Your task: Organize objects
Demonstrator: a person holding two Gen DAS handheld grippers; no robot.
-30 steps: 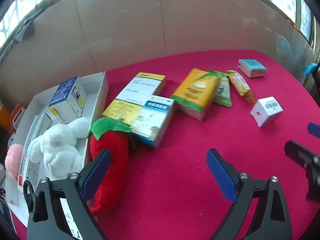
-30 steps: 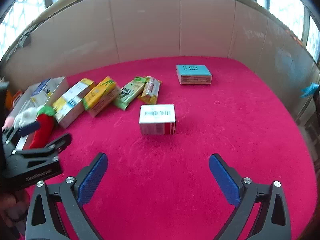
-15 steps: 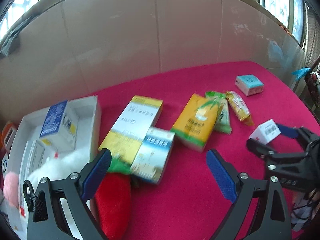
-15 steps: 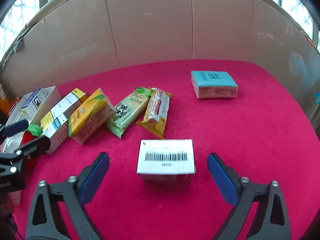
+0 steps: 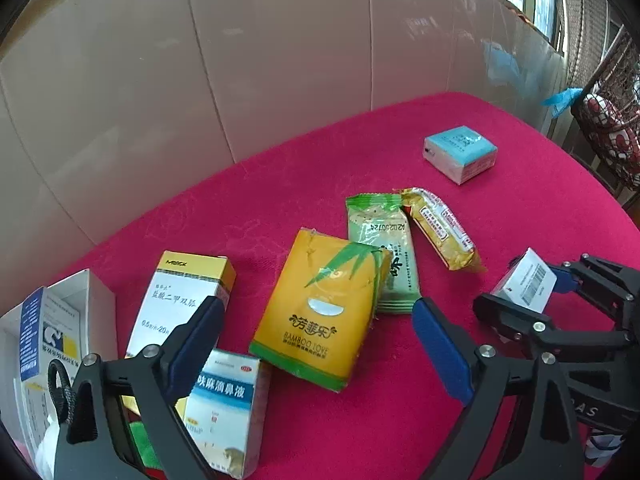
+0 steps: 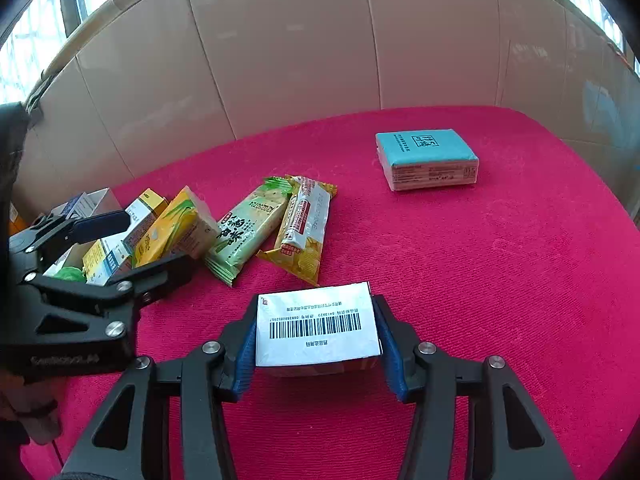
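Note:
My right gripper [image 6: 316, 308] is closing on the white barcode box [image 6: 316, 328], and its blue pads press both sides of the box on the red tablecloth. In the left wrist view the same box [image 5: 524, 280] sits in that gripper [image 5: 528, 292] at the right. My left gripper [image 5: 316, 308] hovers over the orange bamboo tissue pack [image 5: 316, 280]. Its jaws are closing slightly but stand wide, and the pads do not touch the pack. Beside the pack lie a green snack pack [image 5: 384, 248] and a yellow snack bar [image 5: 440, 232].
A teal box [image 6: 426, 160] lies alone at the back right. Left of the orange pack are a white-and-yellow medicine box [image 5: 180, 292] and a blue-and-white box [image 5: 224, 408]. A white tray [image 5: 96, 300] with more boxes stands at the far left. A beige wall rings the table.
The right gripper's jaws went from wide open to closed around the white barcode box. The left gripper swung right, from the plush toys by the tray to above the orange pack.

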